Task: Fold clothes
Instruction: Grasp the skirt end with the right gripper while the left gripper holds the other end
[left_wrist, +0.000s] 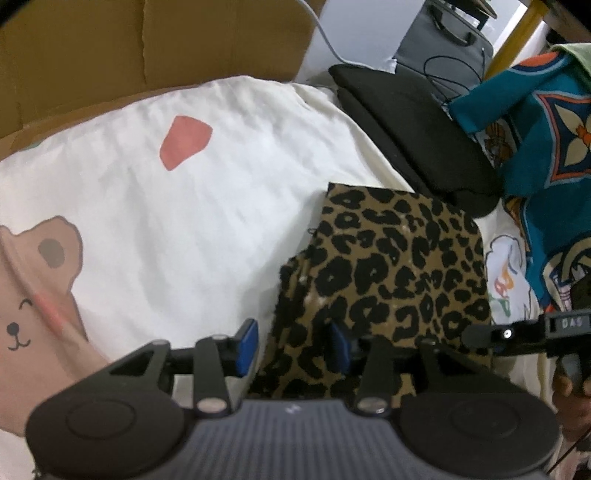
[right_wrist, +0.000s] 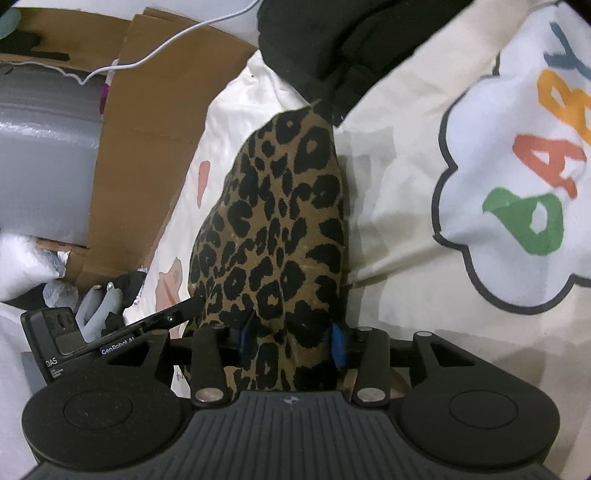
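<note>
A folded leopard-print garment (left_wrist: 399, 266) lies on the white printed bed sheet (left_wrist: 192, 206). My left gripper (left_wrist: 293, 349) is open at its near edge. Its left blue pad (left_wrist: 247, 345) stands clear over the sheet, and the right pad (left_wrist: 340, 350) is sunk into the fabric. In the right wrist view the leopard-print garment (right_wrist: 284, 221) rises up into my right gripper (right_wrist: 291, 341), filling the gap between both blue pads, which are shut on it. The left gripper's fingertip (right_wrist: 184, 308) touches the garment's left side. The right gripper's body (left_wrist: 517, 334) shows at the garment's right edge.
A folded black garment (left_wrist: 413, 133) lies just beyond the leopard one. A teal patterned cloth (left_wrist: 546, 122) is heaped at the right. Cardboard (left_wrist: 147, 44) borders the far side of the bed, with a grey bag (left_wrist: 443, 40) and a white cable (right_wrist: 159, 51) behind.
</note>
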